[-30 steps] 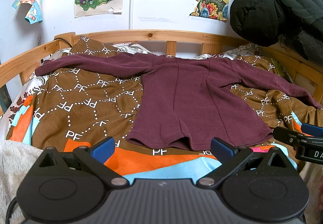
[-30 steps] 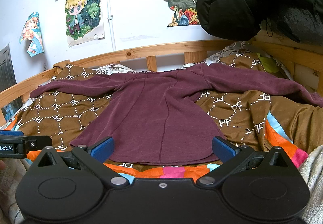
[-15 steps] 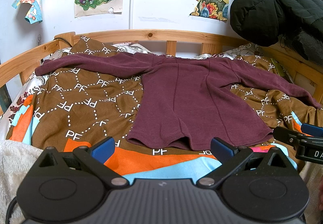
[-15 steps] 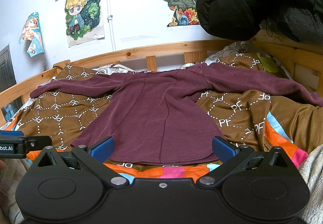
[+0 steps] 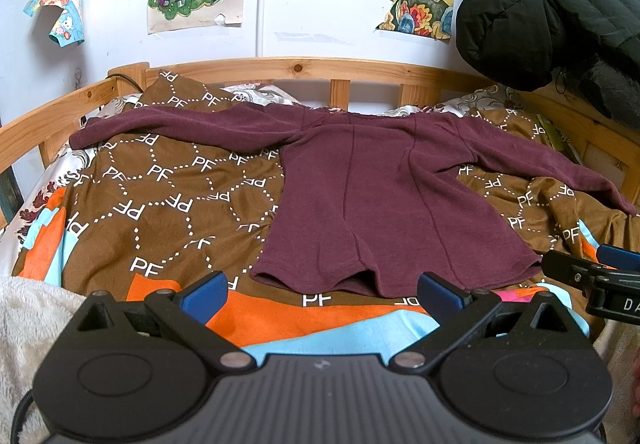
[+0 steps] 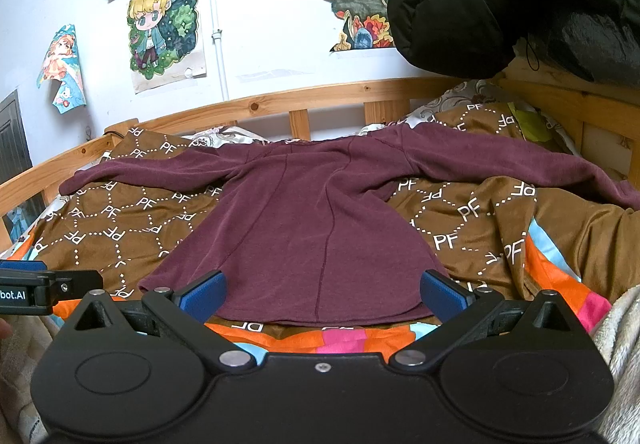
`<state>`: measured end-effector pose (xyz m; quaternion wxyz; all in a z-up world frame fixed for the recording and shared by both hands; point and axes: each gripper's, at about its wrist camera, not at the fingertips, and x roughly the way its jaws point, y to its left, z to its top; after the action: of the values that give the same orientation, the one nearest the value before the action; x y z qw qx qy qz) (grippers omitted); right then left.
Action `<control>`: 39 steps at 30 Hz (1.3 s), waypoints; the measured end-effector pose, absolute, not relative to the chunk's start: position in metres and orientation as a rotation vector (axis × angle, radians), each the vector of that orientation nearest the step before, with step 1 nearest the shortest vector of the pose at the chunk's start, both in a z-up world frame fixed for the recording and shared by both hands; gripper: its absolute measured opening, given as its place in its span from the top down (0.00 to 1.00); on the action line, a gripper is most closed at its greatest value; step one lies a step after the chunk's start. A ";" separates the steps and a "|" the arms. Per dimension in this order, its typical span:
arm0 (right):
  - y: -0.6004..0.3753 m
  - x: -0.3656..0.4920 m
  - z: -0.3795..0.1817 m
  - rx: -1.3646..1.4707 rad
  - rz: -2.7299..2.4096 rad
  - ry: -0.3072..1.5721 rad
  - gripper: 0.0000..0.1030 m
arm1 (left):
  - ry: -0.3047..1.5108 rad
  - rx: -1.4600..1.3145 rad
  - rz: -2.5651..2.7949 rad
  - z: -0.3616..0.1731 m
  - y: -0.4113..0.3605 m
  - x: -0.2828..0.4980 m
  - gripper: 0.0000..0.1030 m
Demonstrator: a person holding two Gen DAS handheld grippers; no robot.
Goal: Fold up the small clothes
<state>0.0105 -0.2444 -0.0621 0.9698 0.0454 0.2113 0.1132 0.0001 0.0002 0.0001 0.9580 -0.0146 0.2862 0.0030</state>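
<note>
A maroon long-sleeved top lies flat on the bed, sleeves spread left and right, hem toward me; it also shows in the right wrist view. My left gripper is open and empty, just short of the hem's left part. My right gripper is open and empty, just above the hem's middle. The right gripper's tip shows at the right edge of the left wrist view; the left gripper's tip shows at the left edge of the right wrist view.
A brown, orange and blue patterned blanket covers the bed. A wooden bed rail runs behind. A black jacket hangs at the upper right. A cream fleece lies at the near left. Posters hang on the wall.
</note>
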 end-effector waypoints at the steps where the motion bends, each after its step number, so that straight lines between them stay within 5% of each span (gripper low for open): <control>1: -0.244 0.010 -0.062 0.091 0.229 0.428 0.00 | 0.581 -0.030 0.006 0.000 0.000 0.000 0.01; 22: -0.288 0.060 -0.035 0.240 0.132 0.509 0.00 | 0.758 -0.014 0.013 -0.001 -0.004 0.056 0.01; 39: -0.454 0.166 -0.055 0.762 -0.360 0.422 0.00 | 0.732 0.077 -0.071 -0.001 -0.015 0.203 0.00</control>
<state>0.1663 -0.4539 -0.0552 0.8910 0.3670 0.2032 -0.1735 0.2032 -0.0148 -0.0007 0.9324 0.0375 0.3577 -0.0346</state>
